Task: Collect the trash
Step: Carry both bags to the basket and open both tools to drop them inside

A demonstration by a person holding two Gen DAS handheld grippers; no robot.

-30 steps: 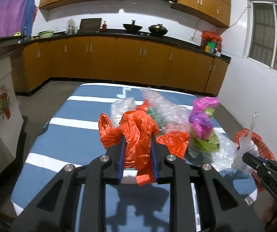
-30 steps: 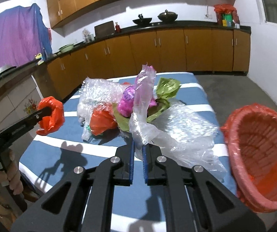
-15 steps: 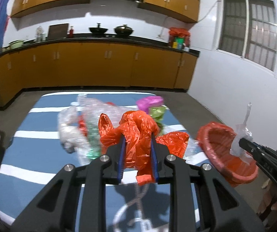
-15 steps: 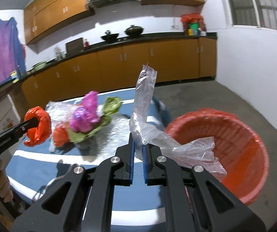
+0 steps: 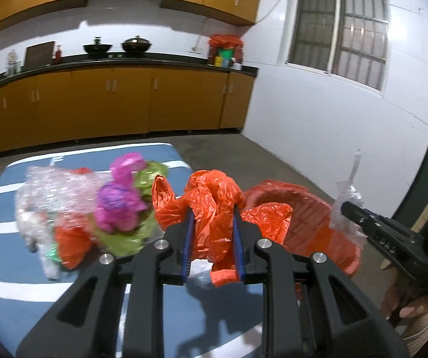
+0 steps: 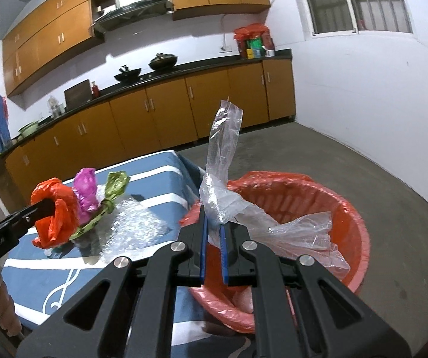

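My left gripper [image 5: 213, 217] is shut on an orange plastic bag [image 5: 211, 200], held above the table's right edge; it also shows in the right wrist view [image 6: 55, 211]. My right gripper [image 6: 213, 223] is shut on a clear plastic bag [image 6: 223, 167] that hangs over the red basket [image 6: 333, 205]. The basket [image 5: 312, 223] stands on the floor beside the table, lined with a red bag. In the left wrist view the right gripper [image 5: 348, 208] holds the clear bag [image 5: 346, 197] over the basket's far side.
A pile of trash lies on the blue striped table [image 5: 11, 283]: a pink bag [image 5: 118, 205], green bag [image 5: 124, 238], bubble wrap [image 5: 52, 191] and another orange bag [image 5: 70, 244]. Kitchen cabinets [image 5: 124, 104] line the back wall. A white wall [image 6: 378, 104] stands to the right.
Both grippers have swung right from over the table toward the red basket, each keeping its bag. The clear bag now hangs over the basket.
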